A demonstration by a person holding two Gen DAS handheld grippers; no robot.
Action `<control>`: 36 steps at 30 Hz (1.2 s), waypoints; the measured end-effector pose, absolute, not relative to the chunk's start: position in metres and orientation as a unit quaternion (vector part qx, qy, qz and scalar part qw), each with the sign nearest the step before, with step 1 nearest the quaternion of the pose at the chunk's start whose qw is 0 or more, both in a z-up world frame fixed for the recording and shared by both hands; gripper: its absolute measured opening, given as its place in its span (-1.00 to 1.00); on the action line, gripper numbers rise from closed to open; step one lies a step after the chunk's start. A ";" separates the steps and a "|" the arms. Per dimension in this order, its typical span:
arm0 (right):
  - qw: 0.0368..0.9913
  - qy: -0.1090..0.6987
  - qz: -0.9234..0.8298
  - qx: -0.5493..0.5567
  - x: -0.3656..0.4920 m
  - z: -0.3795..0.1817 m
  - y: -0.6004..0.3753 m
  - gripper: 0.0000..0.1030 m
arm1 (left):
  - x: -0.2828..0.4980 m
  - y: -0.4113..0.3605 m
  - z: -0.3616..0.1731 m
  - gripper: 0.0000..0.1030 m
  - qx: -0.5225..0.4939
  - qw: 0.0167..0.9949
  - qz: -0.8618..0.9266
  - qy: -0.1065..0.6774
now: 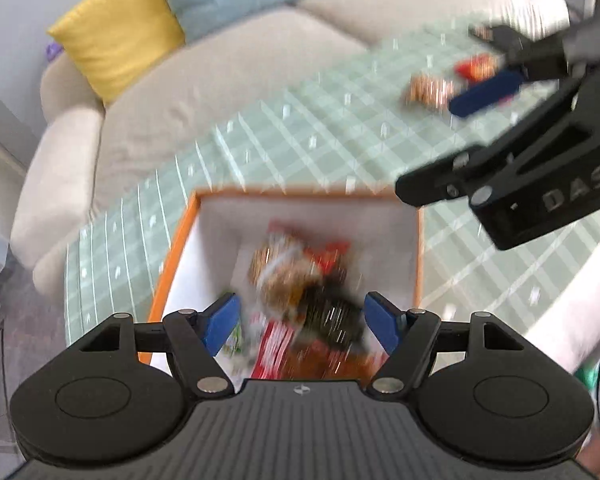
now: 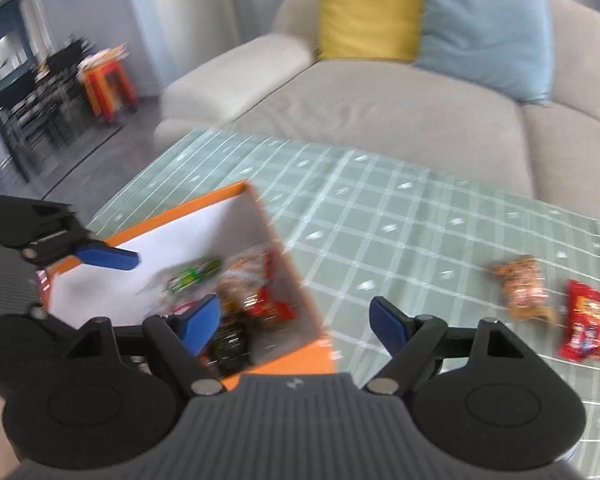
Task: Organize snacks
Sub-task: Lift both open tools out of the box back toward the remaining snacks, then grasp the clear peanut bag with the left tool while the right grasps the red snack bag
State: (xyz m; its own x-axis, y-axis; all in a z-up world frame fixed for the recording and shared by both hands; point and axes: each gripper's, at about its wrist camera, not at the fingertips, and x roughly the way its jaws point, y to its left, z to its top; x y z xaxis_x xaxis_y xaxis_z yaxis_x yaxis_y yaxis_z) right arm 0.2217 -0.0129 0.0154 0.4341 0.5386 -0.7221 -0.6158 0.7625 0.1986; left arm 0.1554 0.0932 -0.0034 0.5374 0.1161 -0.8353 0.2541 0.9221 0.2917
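An orange box (image 1: 172, 256) with white inside walls stands on the green checked tablecloth; it also shows in the right wrist view (image 2: 284, 252). Several snack packets (image 1: 300, 276) lie in it, blurred. My left gripper (image 1: 304, 320) is open and empty above the box. My right gripper (image 2: 296, 320) is open and empty, over the box's right wall. On the cloth to the right lie a brown snack packet (image 2: 522, 290) and a red snack packet (image 2: 586, 322). Both show in the left wrist view, the brown packet (image 1: 428, 88) and the red packet (image 1: 474, 66), beside the right gripper's blue fingertip (image 1: 486, 92).
A beige sofa (image 2: 360, 108) with a yellow cushion (image 2: 368, 8) and a light blue cushion (image 2: 488, 28) runs along the table's far side. An orange-red stool (image 2: 108, 84) and dark chairs stand on the floor at the far left.
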 end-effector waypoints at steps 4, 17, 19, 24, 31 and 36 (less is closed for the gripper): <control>0.871 0.385 0.305 -0.021 0.227 0.014 -0.052 0.60 | 0.160 0.066 0.005 0.63 0.178 0.890 -0.026 0.419; 0.926 0.340 0.164 -0.015 0.251 -0.049 -0.165 0.69 | 0.187 -0.020 0.000 0.53 0.104 0.924 -0.058 0.363; 0.929 0.342 0.143 -0.012 0.256 -0.061 -0.179 0.73 | 0.193 -0.032 -0.007 0.50 0.109 0.925 -0.060 0.359; 0.931 0.346 0.114 -0.028 0.272 -0.095 -0.200 0.73 | 0.207 -0.048 -0.026 0.50 0.082 0.925 -0.066 0.365; 0.940 0.325 0.105 -0.007 0.289 -0.125 -0.222 0.71 | 0.229 -0.053 -0.049 0.52 0.059 0.927 -0.050 0.368; 0.938 0.330 0.104 0.017 0.313 -0.143 -0.226 0.69 | 0.245 -0.053 -0.062 0.53 0.052 0.927 -0.045 0.368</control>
State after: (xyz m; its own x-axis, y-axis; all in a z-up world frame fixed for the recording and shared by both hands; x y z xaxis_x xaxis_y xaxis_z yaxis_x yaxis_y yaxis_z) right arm 0.3125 -0.2265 -0.1428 0.7604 0.2051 -0.6163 -0.1833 0.9780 0.0994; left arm 0.2454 -0.0535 -0.0625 0.7258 -0.0451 -0.6865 0.1212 0.9906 0.0631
